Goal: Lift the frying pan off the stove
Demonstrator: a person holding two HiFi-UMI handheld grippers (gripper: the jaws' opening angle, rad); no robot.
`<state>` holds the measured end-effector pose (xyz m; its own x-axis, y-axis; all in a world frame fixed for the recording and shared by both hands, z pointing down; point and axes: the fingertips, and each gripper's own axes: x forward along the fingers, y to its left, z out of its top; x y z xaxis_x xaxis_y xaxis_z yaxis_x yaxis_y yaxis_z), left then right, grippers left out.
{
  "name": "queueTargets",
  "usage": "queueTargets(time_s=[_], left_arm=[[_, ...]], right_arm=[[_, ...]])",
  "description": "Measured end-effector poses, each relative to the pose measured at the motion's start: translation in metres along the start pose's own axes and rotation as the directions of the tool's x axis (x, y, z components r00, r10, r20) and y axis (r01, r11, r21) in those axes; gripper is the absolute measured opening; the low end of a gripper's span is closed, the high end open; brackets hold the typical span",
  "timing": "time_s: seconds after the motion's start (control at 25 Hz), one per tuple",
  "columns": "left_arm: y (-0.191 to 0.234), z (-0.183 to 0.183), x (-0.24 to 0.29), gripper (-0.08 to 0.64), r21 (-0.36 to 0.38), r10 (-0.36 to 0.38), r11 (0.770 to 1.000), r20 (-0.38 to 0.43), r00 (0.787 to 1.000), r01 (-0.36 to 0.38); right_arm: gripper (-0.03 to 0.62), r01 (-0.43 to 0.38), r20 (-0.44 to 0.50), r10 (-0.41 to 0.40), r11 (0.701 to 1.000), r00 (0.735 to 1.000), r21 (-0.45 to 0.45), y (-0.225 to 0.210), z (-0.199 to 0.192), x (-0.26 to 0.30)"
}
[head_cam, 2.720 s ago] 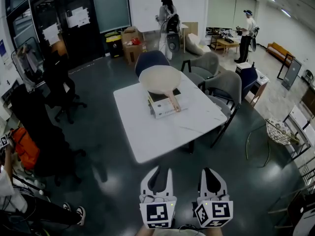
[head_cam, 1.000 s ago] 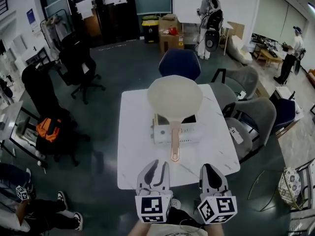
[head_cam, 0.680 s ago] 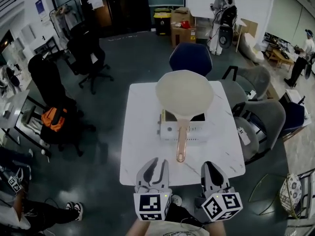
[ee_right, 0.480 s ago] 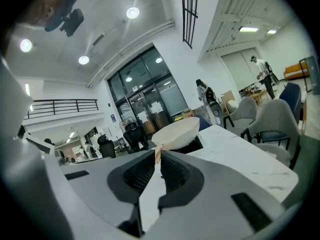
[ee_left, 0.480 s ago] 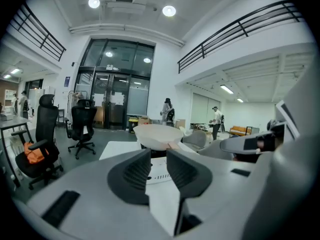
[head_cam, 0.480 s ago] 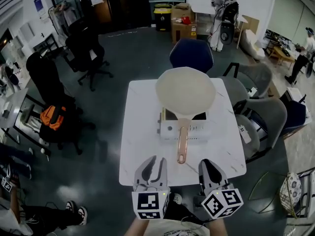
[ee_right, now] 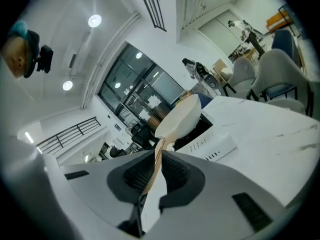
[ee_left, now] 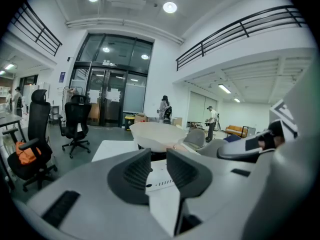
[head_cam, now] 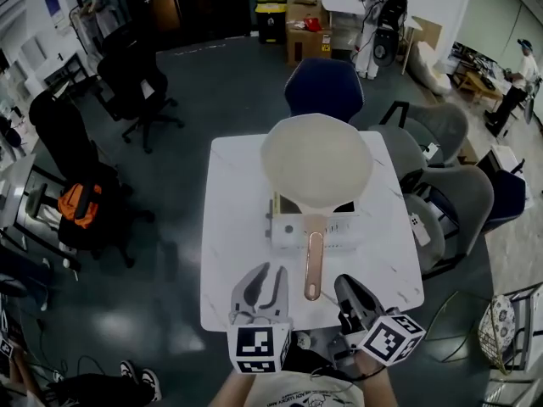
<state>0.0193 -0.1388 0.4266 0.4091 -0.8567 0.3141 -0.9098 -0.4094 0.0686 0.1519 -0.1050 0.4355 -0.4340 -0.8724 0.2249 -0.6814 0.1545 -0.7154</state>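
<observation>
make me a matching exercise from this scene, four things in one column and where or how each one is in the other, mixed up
Things:
1. frying pan
2. portable stove
3. blue chair
4. left tongs

Places or states:
A. at the far side of the white table
B. jaws apart, over the table's near edge
C. standing on the table
D. resting on top of the stove

Pairs: 1-D, 2-C, 3-A, 4-B
</observation>
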Motion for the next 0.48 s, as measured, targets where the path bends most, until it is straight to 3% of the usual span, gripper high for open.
queueTargets(time_s=[0.24,0.48], left_arm=[[0.006,-0.003,0.014,0.104,-0.023,-0.011,1.0,-0.022,1.0,0.01],[0.012,-0.005,0.025,0.104,-0.031,-0.012,0.999,-0.035,0.999,0.011]], right_arm=[[0.038,-0.075,-0.039,0.085,0.974,0.996,0.212,-0.002,-0.011,0.015],[0.106,-0.116,-0.072,0.141,0.952,0.987,0.283,0.001,-0.018,0.025]])
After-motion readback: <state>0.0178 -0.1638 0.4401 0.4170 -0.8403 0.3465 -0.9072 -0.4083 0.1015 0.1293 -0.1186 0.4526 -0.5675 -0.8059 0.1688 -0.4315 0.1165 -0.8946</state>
